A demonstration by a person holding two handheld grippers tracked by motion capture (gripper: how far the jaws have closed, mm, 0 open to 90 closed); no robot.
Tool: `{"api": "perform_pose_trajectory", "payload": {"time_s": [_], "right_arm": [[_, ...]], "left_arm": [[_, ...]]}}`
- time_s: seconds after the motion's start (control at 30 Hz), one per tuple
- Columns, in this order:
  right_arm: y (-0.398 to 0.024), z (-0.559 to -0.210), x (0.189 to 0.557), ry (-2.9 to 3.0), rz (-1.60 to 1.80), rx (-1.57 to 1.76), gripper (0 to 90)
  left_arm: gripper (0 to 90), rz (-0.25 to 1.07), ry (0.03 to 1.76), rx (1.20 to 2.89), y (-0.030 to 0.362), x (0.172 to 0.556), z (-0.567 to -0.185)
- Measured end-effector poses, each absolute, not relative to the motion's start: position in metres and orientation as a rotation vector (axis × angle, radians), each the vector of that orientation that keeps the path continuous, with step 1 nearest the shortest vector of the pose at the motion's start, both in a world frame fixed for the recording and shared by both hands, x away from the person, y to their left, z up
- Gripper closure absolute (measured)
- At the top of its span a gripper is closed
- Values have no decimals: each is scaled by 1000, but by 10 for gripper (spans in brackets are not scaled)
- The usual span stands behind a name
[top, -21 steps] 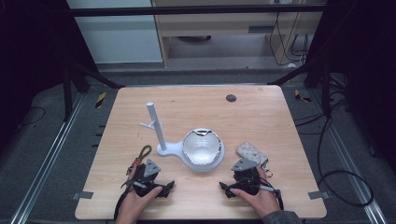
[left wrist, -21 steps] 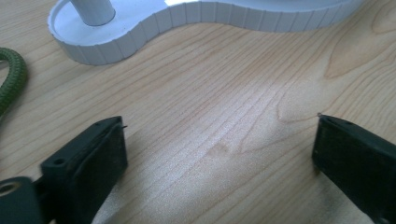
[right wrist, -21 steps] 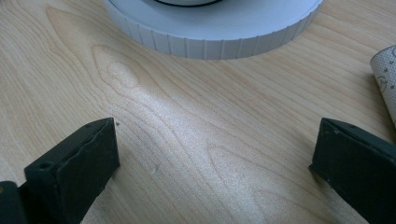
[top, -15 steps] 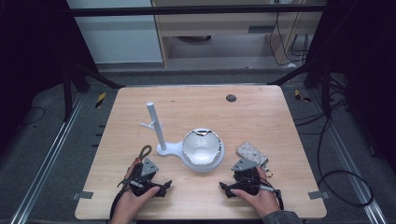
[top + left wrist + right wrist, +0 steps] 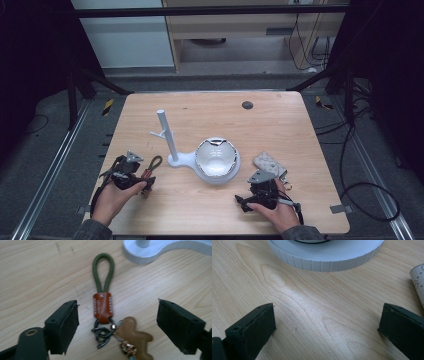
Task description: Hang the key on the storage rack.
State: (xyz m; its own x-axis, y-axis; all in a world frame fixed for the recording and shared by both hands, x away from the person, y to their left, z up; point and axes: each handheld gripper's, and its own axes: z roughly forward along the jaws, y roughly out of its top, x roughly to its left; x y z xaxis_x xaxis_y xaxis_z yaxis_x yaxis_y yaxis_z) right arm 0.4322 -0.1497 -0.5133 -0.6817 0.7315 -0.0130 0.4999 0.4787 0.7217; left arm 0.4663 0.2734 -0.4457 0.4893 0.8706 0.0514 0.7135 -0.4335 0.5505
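Left tongs (image 5: 117, 325) open wide, nothing gripped: one keychain (image 5: 102, 307) lies flat on the bench (image 5: 280, 120) between the jaws, centre of the left gripper view. It's a green braided cord loop, brown leather band, dark metal rings, one tan leather figure charm. Right tongs (image 5: 327, 330) open wide, bare wood grain between the jaws. One white ribbed round dish base (image 5: 324, 257) at upper centre there. One white post stand (image 5: 167, 137) mid-frame in the high view; one quilted grey pouch (image 5: 269, 164) lower right.
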Motion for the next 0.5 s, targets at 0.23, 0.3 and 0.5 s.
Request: {"api": "perform_pose_trajectory", "payload": {"time_s": [0.23, 0.3, 0.5], "right_arm": [[-150, -513, 432, 2409, 1020, 1041, 5], [-150, -513, 432, 2409, 1020, 1042, 5], [-150, -513, 432, 2408, 1020, 1043, 5]], "left_arm": [[360, 403, 1338, 2340, 278, 489, -452], [376, 385, 1347, 2344, 279, 492, -454], [452, 303, 1380, 2372, 282, 503, -468]]}}
